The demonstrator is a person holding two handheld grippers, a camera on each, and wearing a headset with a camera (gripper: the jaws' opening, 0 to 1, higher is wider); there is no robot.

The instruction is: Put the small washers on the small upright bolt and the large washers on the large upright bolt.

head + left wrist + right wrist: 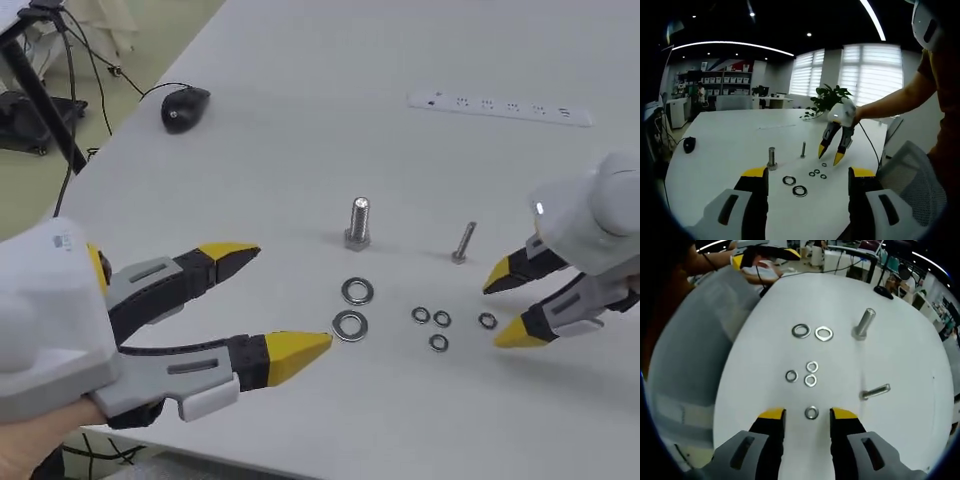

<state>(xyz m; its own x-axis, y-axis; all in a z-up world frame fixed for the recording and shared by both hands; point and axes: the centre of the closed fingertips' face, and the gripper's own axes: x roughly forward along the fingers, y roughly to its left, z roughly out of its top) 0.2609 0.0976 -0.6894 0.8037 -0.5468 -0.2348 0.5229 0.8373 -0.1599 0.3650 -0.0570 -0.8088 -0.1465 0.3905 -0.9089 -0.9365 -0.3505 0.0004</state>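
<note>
The large bolt stands upright mid-table. Right of it is the small bolt. Two large washers lie flat in front of the large bolt. Several small washers lie in front of the small bolt. My right gripper is open, its tips on either side of one small washer. My left gripper is open wide and empty, left of the large washers.
A black mouse lies at the table's far left. A white power strip lies at the far right. The table's near edge runs just below the grippers. A grey chair stands beside the table.
</note>
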